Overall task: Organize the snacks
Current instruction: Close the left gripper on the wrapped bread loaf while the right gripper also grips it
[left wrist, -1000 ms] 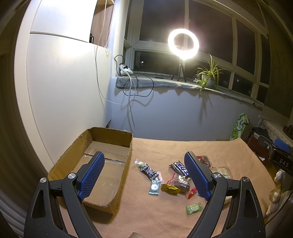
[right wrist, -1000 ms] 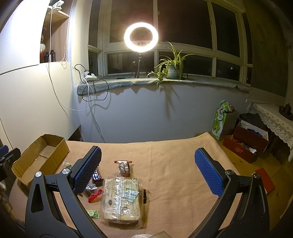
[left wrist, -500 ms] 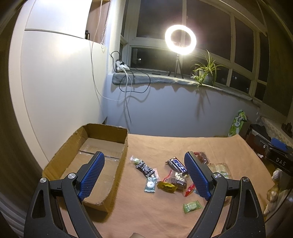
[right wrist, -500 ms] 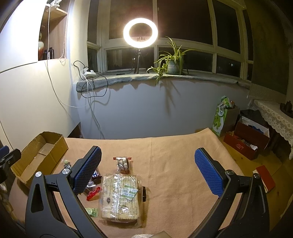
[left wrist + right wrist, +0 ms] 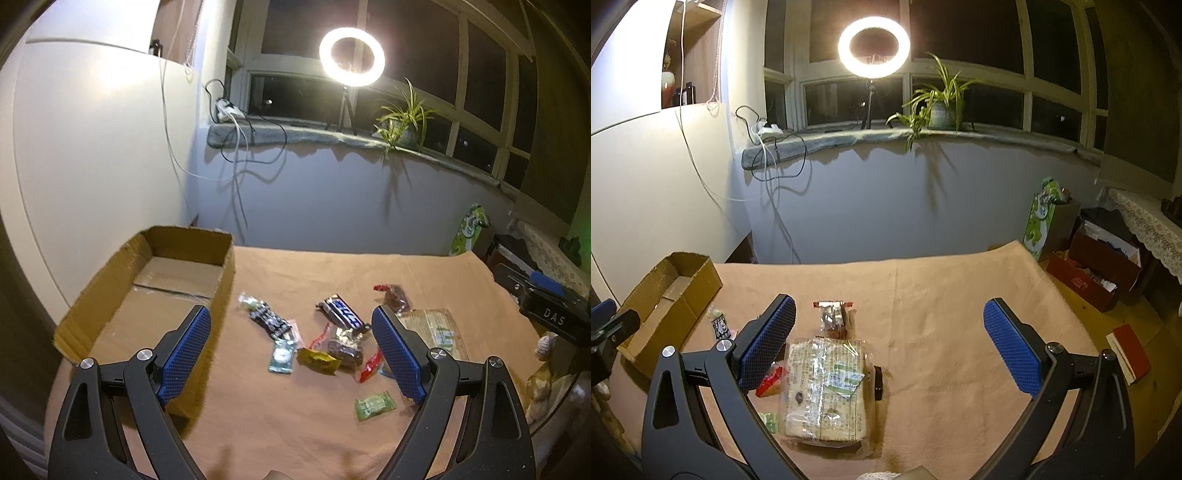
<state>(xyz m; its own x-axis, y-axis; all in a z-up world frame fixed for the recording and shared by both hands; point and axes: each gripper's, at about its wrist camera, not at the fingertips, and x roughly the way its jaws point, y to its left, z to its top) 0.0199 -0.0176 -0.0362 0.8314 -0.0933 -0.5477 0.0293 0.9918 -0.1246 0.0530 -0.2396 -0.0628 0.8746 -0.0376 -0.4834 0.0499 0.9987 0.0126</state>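
Note:
An empty cardboard box (image 5: 177, 254) (image 5: 670, 280) sits at the left of a tan-covered table (image 5: 332, 269). Several small snacks lie scattered beside it: a blue chocolate bar (image 5: 341, 309), a dark patterned packet (image 5: 269, 318), a yellow wrapper (image 5: 318, 360), a green candy (image 5: 375, 405). A large clear cracker pack (image 5: 823, 387) lies further right, with a small red-edged packet (image 5: 833, 317) behind it. My left gripper (image 5: 291, 354) hovers open above the snacks. My right gripper (image 5: 890, 339) hangs open over the cracker pack. Neither holds anything.
A wall and a windowsill with a ring light (image 5: 873, 46) and a plant (image 5: 938, 107) stand behind the table. Right of the table, on the floor, are a green bag (image 5: 1043, 218) and red boxes (image 5: 1097, 277). A white panel (image 5: 92, 166) borders the left.
Both views have drifted slightly: the left gripper has shifted a little so the box and snacks sit more centred, and the right gripper has eased forward over the cracker pack. Both stay open.

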